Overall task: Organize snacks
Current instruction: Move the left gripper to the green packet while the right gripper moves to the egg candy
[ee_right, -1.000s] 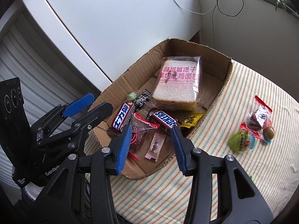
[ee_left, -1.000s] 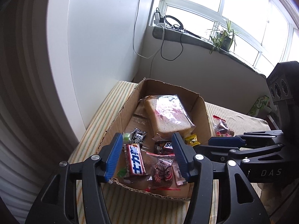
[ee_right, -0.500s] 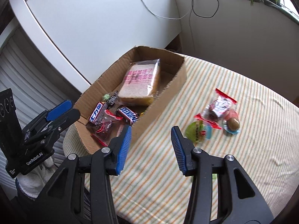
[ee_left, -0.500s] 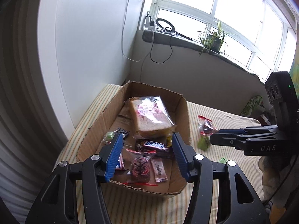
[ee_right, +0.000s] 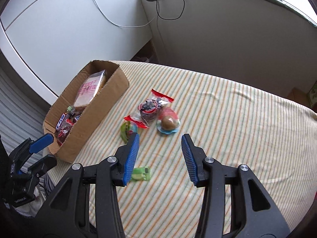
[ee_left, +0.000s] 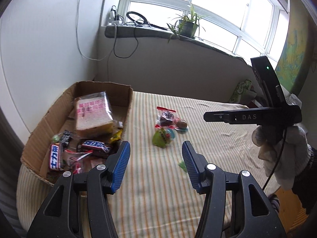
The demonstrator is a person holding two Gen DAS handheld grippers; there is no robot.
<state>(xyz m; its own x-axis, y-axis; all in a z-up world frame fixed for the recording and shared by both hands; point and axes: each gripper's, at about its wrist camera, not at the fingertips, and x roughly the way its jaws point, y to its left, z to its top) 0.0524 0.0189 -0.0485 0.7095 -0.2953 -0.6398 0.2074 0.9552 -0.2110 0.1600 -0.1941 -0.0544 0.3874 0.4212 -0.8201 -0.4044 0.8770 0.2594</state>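
A cardboard box [ee_left: 128, 99] [ee_right: 107, 109] at the table's left holds a bagged bread slice [ee_left: 93, 115], a Snickers bar [ee_left: 95, 145] and several candies. On the striped cloth lie a red-topped dark snack bag [ee_right: 149, 108] [ee_left: 166, 116], a brown jelly cup [ee_right: 167, 124] [ee_left: 181, 124], a green packet [ee_right: 126, 130] [ee_left: 161, 136] and a small green candy [ee_right: 140, 173] [ee_left: 182, 165]. My left gripper [ee_left: 155, 163] is open and empty, right of the box. My right gripper [ee_right: 159, 156] is open and empty, just before the loose snacks.
A white cabinet [ee_right: 79, 29] stands behind the box. A windowsill [ee_left: 158, 35] with a plant, cables and headphones runs along the back. The cloth-covered table [ee_right: 237, 138] stretches to the right. The right gripper's body [ee_left: 257, 115] shows at the left view's right.
Both grippers have swung right, away from above the box toward the loose snacks on the cloth. Both stay open and empty.
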